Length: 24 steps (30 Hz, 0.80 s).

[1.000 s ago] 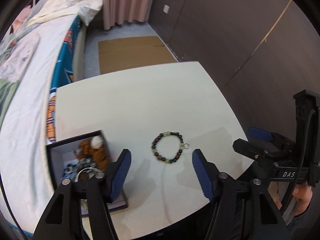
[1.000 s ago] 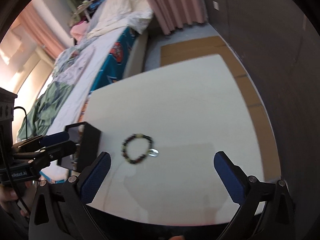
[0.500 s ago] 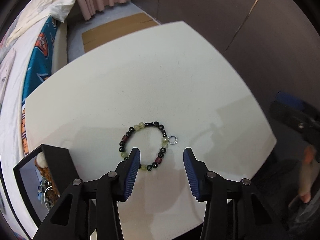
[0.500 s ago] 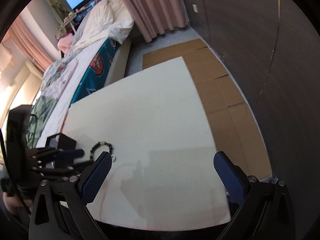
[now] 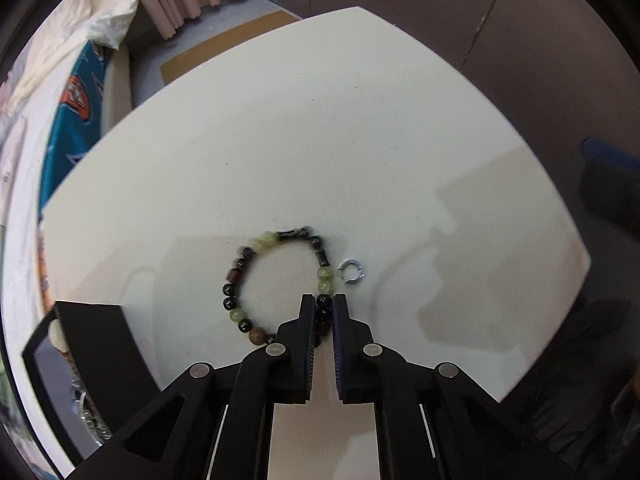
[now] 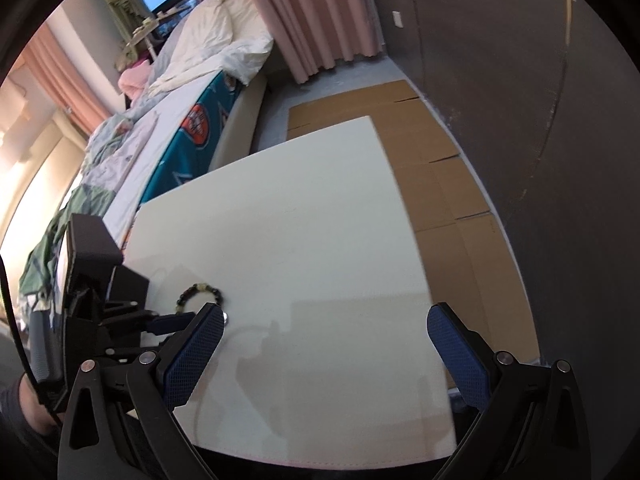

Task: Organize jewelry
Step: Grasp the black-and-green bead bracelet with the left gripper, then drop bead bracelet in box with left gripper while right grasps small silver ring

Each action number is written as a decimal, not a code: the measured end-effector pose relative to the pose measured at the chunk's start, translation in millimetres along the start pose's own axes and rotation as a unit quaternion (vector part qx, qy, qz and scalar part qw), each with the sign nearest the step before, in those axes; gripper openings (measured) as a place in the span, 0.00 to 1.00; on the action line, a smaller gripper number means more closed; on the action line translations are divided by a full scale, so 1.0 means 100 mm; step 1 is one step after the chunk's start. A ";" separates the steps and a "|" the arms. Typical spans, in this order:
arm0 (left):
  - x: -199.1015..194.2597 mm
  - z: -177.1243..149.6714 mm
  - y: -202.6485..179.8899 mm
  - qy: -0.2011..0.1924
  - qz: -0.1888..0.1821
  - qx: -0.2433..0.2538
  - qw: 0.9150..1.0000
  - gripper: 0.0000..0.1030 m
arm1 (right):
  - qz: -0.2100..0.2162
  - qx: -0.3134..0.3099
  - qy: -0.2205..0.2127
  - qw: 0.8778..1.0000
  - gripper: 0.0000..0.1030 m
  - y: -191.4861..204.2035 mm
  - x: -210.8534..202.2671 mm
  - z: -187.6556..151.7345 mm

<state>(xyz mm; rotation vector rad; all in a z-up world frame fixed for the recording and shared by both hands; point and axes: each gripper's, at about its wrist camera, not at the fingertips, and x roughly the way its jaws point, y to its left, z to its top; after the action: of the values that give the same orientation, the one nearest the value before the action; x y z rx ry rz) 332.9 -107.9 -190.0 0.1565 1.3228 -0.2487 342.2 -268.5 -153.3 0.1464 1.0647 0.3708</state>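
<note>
Bracelet (image 5: 276,280) of green, black and reddish-brown beads lies flat in a loop on the white counter (image 5: 340,140), toward its near edge. In the left wrist view, the left hand-held gripper (image 5: 321,312) has its two fingers drawn nearly together around the strand at about 4 o'clock on the loop; dark beads show in the narrow gap between the pads, so it is pinching the bracelet there. A small silver ring (image 5: 351,273) lies on the counter just beside the loop, at its 3 o'clock side; whether it is joined to the strand I cannot tell.

A black box (image 5: 86,344) stands on the counter at 8 o'clock from the bracelet, near the counter's left edge. Its open interior holds some metal and orange-brown items, too cropped to identify.

In the right wrist view, the right hand-held gripper (image 6: 326,336) is spread wide, blue pads well apart, nothing between them, hovering over the near part of the counter. The bracelet (image 6: 199,296) appears at its 10 o'clock, just past the tip of its left finger, with the left hand-held gripper (image 6: 168,322) reaching in beside it.

Beyond the counter: a bed (image 6: 168,120) with rumpled bedding at 11 o'clock, pink curtains (image 6: 320,16) at 12 o'clock, flattened cardboard (image 6: 436,168) on the floor along the dark wall.
</note>
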 end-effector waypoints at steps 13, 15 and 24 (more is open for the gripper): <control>-0.87 -0.12 0.48 -0.106 -0.009 -0.062 0.992 0.08 | 0.047 -0.019 0.045 0.998 0.72 0.25 0.32 -0.05; -0.96 -0.16 0.52 -0.114 -0.009 -0.066 0.991 0.08 | 0.050 -0.031 0.052 0.997 0.68 0.35 0.38 -0.07; -1.27 -0.31 0.77 -0.154 -0.005 -0.095 0.983 0.08 | 0.045 -0.059 0.094 0.993 0.47 0.70 0.75 -0.08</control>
<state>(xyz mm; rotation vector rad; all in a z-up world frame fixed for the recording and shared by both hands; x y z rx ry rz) 295.9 -14.3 -76.0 -0.0485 1.0319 -0.1462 351.6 -176.5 -198.5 0.0547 1.2219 0.5364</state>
